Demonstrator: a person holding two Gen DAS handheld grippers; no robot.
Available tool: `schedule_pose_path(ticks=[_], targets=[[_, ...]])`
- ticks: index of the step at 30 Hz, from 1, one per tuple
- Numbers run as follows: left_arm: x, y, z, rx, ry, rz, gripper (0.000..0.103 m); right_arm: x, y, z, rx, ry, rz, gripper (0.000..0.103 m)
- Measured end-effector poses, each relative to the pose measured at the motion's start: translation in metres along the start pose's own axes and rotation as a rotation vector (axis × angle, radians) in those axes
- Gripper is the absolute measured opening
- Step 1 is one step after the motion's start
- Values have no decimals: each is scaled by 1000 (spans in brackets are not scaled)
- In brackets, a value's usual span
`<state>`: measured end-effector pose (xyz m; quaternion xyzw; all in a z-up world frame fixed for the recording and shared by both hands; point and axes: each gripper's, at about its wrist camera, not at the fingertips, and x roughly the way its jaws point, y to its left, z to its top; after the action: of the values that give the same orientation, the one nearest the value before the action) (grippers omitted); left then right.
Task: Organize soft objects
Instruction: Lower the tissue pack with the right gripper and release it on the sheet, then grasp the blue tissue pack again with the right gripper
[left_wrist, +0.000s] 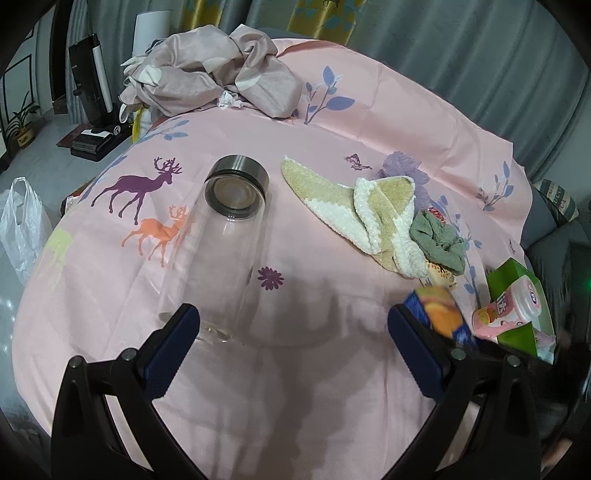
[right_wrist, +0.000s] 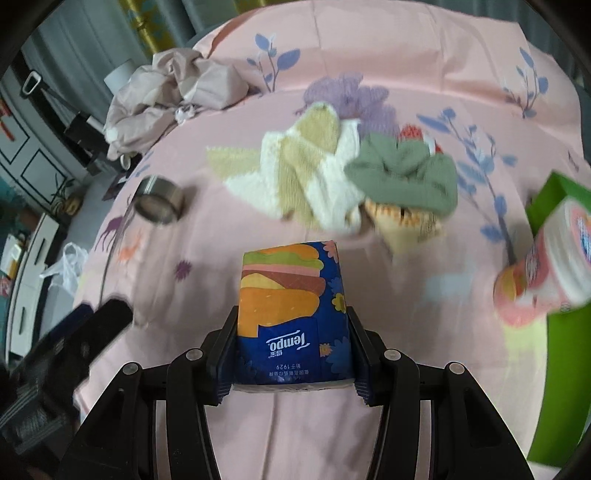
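My right gripper (right_wrist: 291, 350) is shut on a blue Tempo tissue pack (right_wrist: 291, 306) with a burger print, held above the pink sheet (right_wrist: 369, 424). The same tissue pack (left_wrist: 441, 314) shows blurred at the right of the left wrist view. Beyond it lie a yellow-and-white knitted cloth (right_wrist: 306, 177), a green cloth (right_wrist: 402, 173) and an orange-striped item (right_wrist: 402, 221) under it. My left gripper (left_wrist: 291, 332) stands open over the sheet, its left finger near the base of a clear glass bottle (left_wrist: 218, 236). The knitted cloth (left_wrist: 362, 214) and green cloth (left_wrist: 437, 240) lie to the right of the bottle.
A crumpled beige-pink fabric heap (left_wrist: 218, 77) sits at the far edge of the bed. A pink bottle (right_wrist: 550, 266) lies against a green box (right_wrist: 561, 369) at the right. A white plastic bag (left_wrist: 22, 225) and dark electronics (left_wrist: 92, 92) are on the floor at the left.
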<state>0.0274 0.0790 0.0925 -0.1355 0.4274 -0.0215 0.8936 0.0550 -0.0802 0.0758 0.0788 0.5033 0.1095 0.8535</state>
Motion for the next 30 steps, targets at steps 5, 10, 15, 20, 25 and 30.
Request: schedule_pose_path(ticks=[5,10,15,20,25,30], targets=[[-1,-2,-2,9,-3,7,102,4,2,-12,0,28,-1,55],[1,-4,-4,12,4,4,101,-2,-10,-12,39,14,26,80],[3,-12,-9,33,25,-24,101,-18,-29,-12,94,-32,43,80],[4,-25,-19,54,62,-100,95,-26,-45,-12,146,-54,114,80],[13,-40,-30,61,139,-207,69,-28,-52,-18,153,-71,123,78],[22,-56,-42,115,165,-209,53,-16,-61,-20,196,-25,219,65]])
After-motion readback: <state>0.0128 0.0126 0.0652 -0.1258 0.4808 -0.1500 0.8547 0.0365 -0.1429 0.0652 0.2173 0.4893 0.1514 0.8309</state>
